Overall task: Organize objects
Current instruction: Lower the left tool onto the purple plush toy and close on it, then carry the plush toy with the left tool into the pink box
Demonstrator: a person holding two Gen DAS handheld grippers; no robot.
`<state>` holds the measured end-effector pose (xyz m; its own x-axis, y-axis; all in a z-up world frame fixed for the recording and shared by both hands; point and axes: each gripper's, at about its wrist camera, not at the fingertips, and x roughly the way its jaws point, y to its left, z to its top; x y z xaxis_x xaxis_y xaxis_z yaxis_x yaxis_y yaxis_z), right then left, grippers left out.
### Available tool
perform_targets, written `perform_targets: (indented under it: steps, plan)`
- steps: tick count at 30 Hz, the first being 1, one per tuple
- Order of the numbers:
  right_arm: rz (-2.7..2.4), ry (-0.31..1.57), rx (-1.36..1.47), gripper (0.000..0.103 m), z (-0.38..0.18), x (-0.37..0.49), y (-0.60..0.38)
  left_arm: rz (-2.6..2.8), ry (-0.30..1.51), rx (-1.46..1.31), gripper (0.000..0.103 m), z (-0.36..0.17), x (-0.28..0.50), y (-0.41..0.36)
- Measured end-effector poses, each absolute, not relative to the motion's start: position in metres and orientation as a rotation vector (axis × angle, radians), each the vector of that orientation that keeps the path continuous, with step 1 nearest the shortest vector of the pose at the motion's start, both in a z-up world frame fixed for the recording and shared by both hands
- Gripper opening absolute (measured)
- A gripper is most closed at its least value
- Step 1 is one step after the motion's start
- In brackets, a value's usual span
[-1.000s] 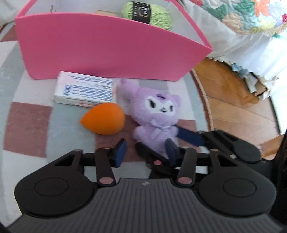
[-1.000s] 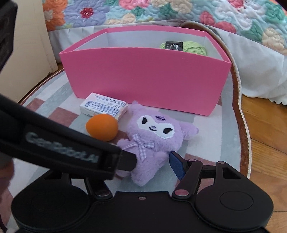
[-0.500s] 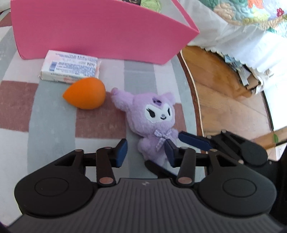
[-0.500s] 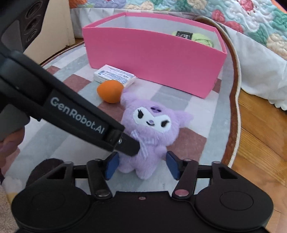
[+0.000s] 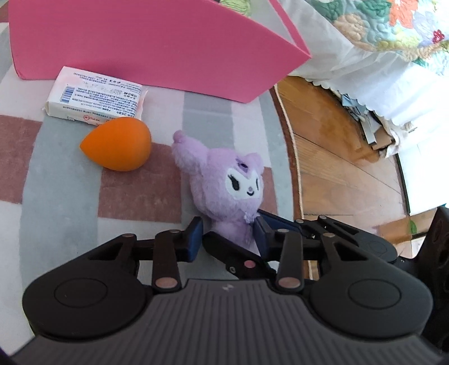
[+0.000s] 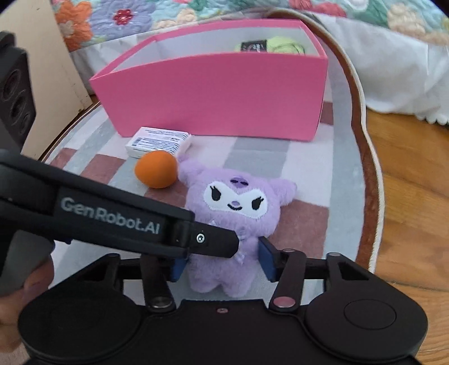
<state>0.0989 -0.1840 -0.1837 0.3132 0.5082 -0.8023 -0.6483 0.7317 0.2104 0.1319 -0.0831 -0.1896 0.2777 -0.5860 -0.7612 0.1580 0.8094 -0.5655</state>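
A purple plush toy [image 6: 233, 219] lies face up on the rug; it also shows in the left wrist view [image 5: 230, 193]. My right gripper [image 6: 221, 262] is open, its blue pads on either side of the plush's body, close to it. My left gripper [image 5: 228, 234] is open and reaches across from the left, its fingertip [image 6: 221, 243] touching the plush's body. An orange egg-shaped sponge [image 5: 118, 147] and a white packet [image 5: 95, 97] lie left of the plush. A pink box [image 6: 213, 95] stands behind, holding green yarn [image 6: 280, 46].
The patterned rug [image 5: 56, 182] ends at a curved edge, with wooden floor [image 5: 342, 157] to the right. A bed with a floral quilt [image 6: 196, 11] is behind the box. A pale cabinet [image 6: 42, 56] stands at the left.
Both grippers have moved in on the plush. The right gripper's pads now flank its body, and the left finger has come to touch it. The plush stays on the rug.
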Motion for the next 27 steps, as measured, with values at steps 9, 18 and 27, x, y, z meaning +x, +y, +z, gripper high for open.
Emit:
perform_targets:
  steps: [9,18,27]
  plan:
    - [0.792,1.039,-0.165,0.054,-0.145,0.076,-0.186,-0.535,1.238,-0.388,0.037,-0.147,0.106,-0.070]
    - [0.846,1.014,-0.244,0.053,-0.089,0.048,-0.174,-0.485,1.180,-0.323,0.037,-0.087,0.073,-0.056]
    - [0.895,0.895,-0.262,0.053,-0.036,0.032,-0.166,-0.439,1.090,-0.313,0.038,-0.025,0.063,-0.034]
